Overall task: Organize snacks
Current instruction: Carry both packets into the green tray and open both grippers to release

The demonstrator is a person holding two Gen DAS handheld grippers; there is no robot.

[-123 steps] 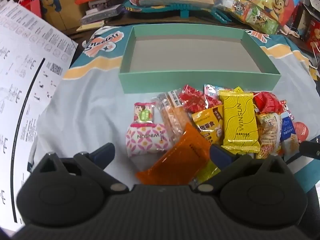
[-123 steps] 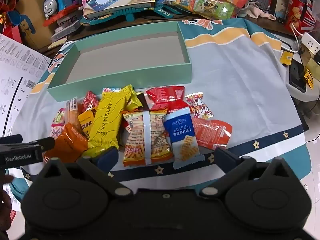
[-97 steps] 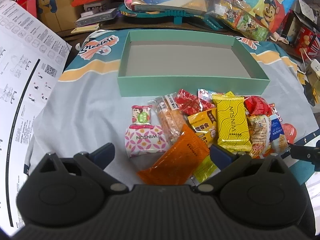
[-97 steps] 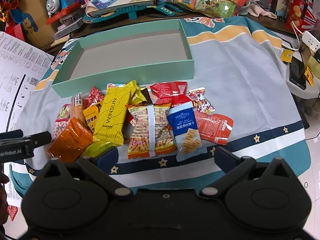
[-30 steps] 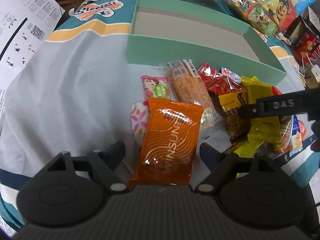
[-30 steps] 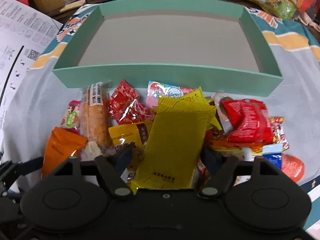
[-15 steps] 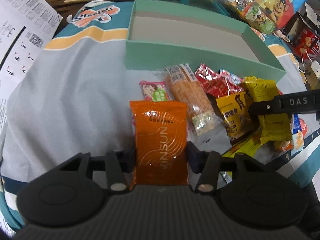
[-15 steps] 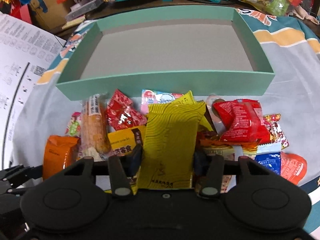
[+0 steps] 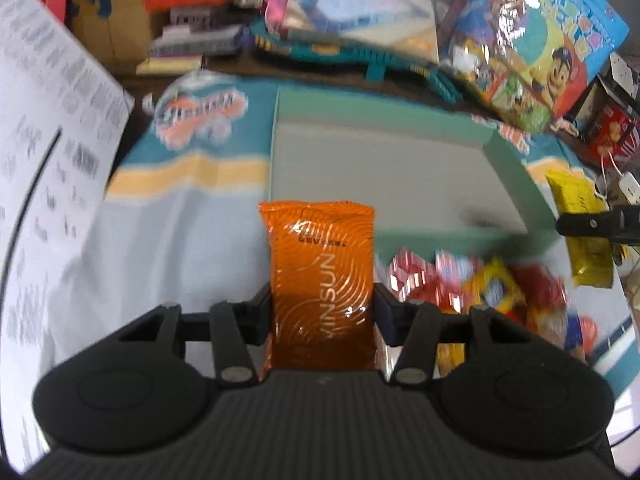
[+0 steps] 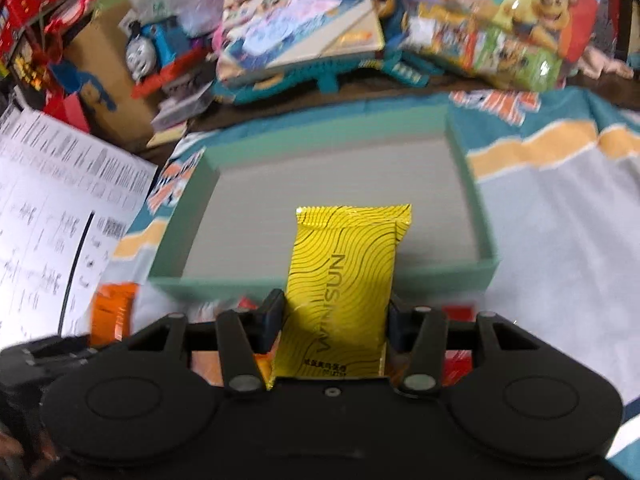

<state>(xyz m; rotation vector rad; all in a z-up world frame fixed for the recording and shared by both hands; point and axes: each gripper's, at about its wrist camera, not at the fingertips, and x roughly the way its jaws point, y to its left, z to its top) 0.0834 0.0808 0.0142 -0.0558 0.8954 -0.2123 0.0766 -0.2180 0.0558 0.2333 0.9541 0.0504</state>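
Cluttered table: orange packet (image 9: 322, 280) is clamped in left gripper (image 9: 322, 316), yellow packet (image 10: 340, 288) in right gripper (image 10: 336, 320). Light, crinkly, slippery foil; best gripped across the edges.

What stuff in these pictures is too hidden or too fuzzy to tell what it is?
- Left wrist view: the loose snacks are motion-blurred, so no labels read.
- Left wrist view: the orange packet hides part of the green box front wall.
- Right wrist view: the yellow packet and the right gripper cover most of the snack pile.
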